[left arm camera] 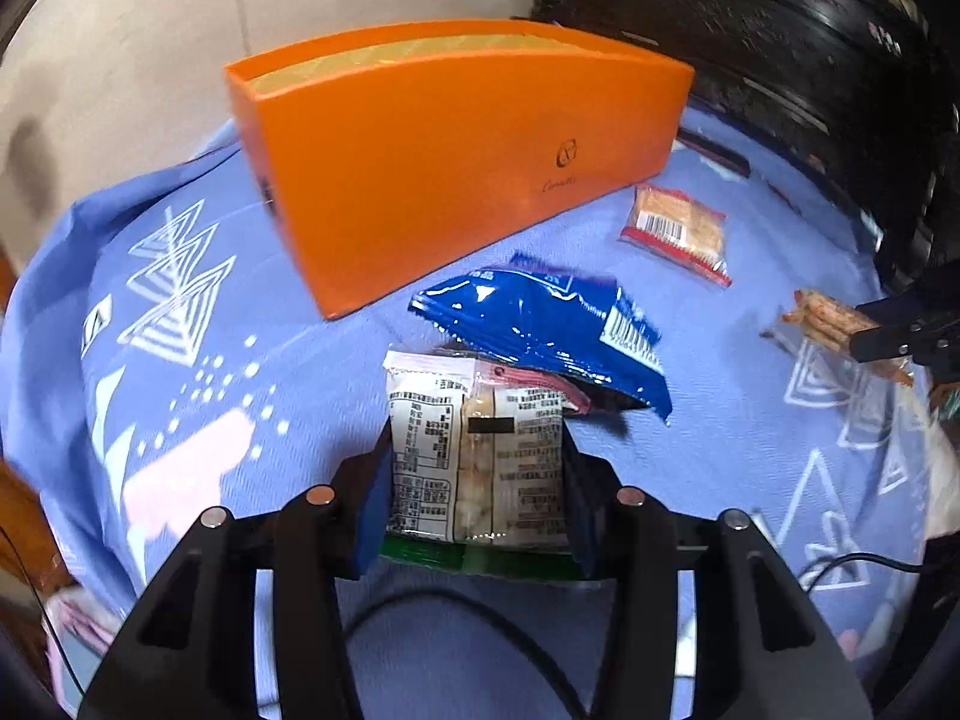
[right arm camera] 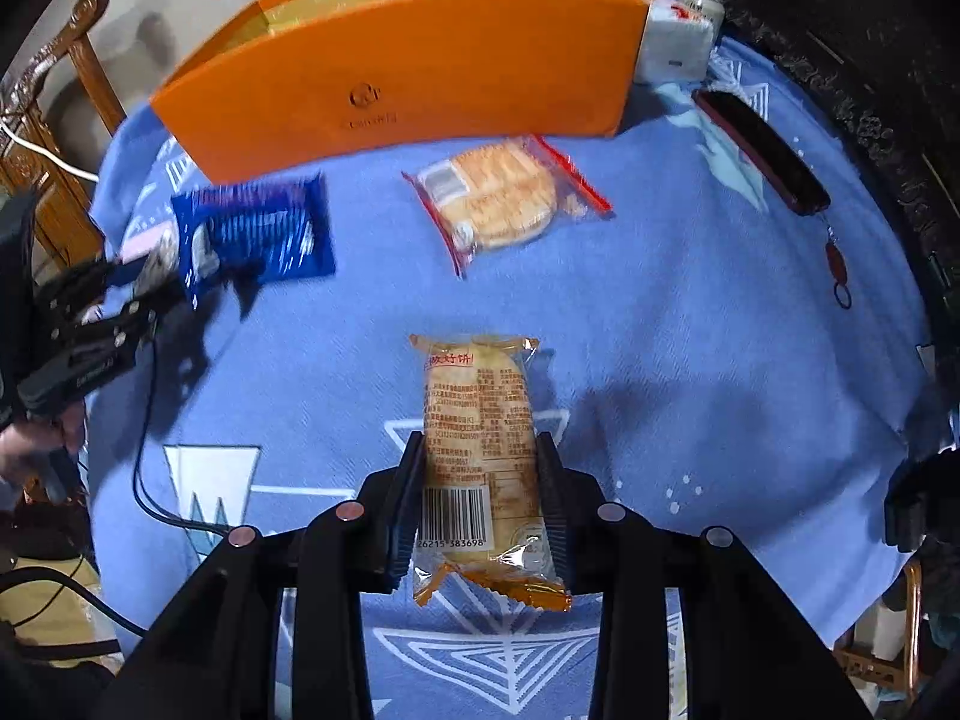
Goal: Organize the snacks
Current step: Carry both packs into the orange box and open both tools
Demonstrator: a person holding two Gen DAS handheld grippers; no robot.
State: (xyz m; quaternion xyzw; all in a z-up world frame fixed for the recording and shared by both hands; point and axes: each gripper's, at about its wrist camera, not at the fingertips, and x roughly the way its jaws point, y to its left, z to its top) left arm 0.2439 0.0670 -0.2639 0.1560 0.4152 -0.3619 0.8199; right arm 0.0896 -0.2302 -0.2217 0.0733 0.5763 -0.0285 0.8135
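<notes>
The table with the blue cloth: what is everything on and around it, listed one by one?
orange box: one, orange, open-topped, at the back of the cloth
blue cloth: one, blue with white patterns, covering the table
blue packet: one, blue, lying in front of the box
cracker packet: one, clear with red edges, lying near the box
dark case: one, dark red, right of the box
white packet: one, white, between the left gripper fingers
biscuit packet: one, clear and golden, between the right gripper fingers

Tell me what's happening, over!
Left gripper shut on white snack pack. Right gripper shut on orange snack pack. Orange box ahead, open. Blue packet, red-edged crackers lie between.
</notes>
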